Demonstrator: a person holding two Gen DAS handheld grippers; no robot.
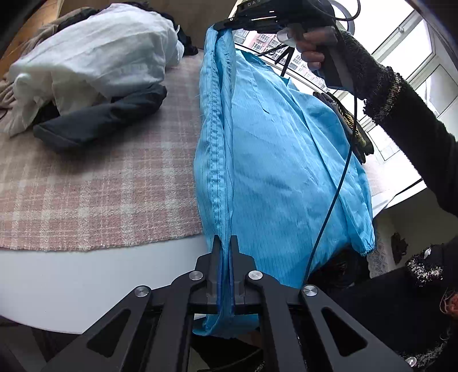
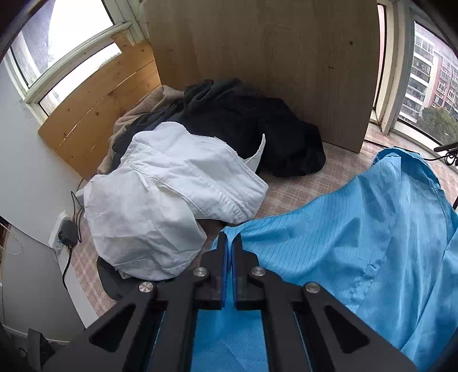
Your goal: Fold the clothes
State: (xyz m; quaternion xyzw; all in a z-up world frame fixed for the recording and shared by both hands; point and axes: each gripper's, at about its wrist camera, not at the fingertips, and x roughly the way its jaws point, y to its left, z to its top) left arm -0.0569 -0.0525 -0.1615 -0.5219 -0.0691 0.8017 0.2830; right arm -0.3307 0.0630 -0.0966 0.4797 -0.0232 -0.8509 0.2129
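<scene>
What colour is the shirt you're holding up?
Bright blue with thin dark pinstripes; the blue shirt shows best in the left wrist view.

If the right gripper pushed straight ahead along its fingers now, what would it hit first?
Probably the crumpled white cotton garment lying just beyond the right gripper, which is shut on the light-blue striped garment; depth is uncertain.

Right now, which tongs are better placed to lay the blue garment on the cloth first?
Probably left: it pinches the blue garment's seam low, near the cloth; right holds it high.
</scene>
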